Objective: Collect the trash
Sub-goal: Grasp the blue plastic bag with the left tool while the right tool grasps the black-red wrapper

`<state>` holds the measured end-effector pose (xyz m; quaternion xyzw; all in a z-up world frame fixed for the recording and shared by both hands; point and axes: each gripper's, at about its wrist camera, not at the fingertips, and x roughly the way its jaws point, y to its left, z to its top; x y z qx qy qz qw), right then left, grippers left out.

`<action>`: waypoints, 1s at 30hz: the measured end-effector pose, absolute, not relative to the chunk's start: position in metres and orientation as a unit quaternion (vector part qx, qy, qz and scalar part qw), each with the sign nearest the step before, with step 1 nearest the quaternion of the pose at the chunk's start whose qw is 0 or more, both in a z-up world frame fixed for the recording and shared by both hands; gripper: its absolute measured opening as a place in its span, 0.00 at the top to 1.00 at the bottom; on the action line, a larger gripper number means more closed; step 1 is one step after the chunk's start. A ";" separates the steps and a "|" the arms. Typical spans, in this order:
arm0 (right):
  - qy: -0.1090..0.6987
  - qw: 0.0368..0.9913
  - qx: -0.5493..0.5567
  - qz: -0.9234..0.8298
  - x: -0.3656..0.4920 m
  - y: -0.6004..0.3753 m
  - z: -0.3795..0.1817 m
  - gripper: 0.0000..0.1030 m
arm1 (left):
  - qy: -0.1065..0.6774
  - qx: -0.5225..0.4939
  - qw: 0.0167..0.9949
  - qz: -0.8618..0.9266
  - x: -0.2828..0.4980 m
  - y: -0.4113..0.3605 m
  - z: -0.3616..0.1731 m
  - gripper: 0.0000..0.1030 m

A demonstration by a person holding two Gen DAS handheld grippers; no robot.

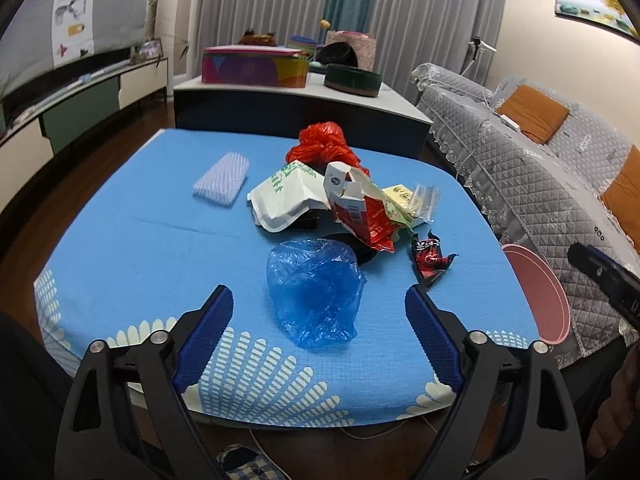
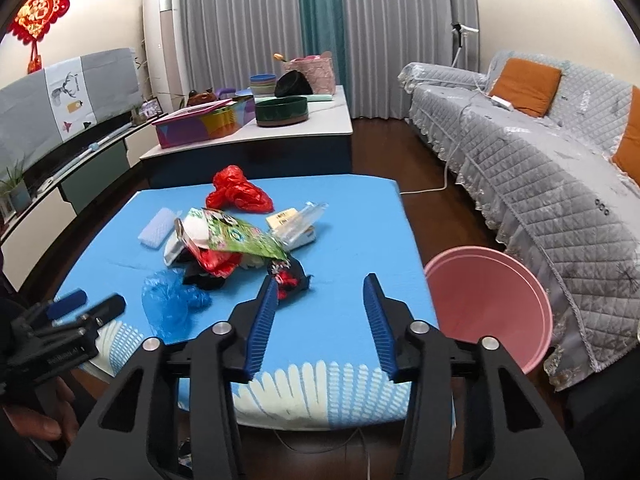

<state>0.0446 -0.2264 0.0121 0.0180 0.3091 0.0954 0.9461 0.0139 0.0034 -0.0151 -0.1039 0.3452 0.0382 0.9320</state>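
Left wrist view: my left gripper hangs over the near edge of the blue flower-printed tablecloth, jaws spread wide and empty, the crumpled translucent blue plastic bag lying between the fingertips but touching neither. The bag's long axis runs away from me, towards the central trash heap.

The heap holds a white paper pouch with green print, a red-and-white torn carton bearing a barcode, and a knotted red plastic bag at the far side. Print on these is too blurred to read.

A white foam net sleeve lies apart to the left, and a small black-and-red wrapper to the right.

Right wrist view: my right gripper is likewise wide open and empty, its left fingertip just beside that wrapper. The round pink plastic bin stands off the table's right edge, mouth tilted towards me.
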 end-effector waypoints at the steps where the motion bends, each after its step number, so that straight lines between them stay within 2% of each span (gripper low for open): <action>1: 0.311 0.945 0.020 0.099 0.051 -0.224 0.013 0.59 | 0.348 -0.108 0.931 0.040 0.016 0.005 -0.017 0.22; 8: 0.330 0.936 0.015 0.122 0.100 -0.205 -0.001 0.59 | 0.369 -0.131 0.918 0.058 0.033 0.015 -0.030 0.26; 15: 0.382 0.914 0.028 0.136 0.139 -0.196 -0.051 0.58 | 0.390 -0.139 0.908 0.072 0.050 0.025 -0.046 0.30; 20: 0.409 0.900 0.035 0.145 0.161 -0.186 -0.076 0.45 | 0.404 -0.146 0.900 0.074 0.061 0.030 -0.056 0.30; 28: 0.440 0.885 0.037 0.150 0.181 -0.177 -0.099 0.42 | 0.418 -0.146 0.894 0.067 0.079 0.029 -0.066 0.33; 30: 0.444 0.883 0.037 0.150 0.185 -0.175 -0.102 0.42 | 0.420 -0.145 0.894 0.064 0.083 0.028 -0.068 0.36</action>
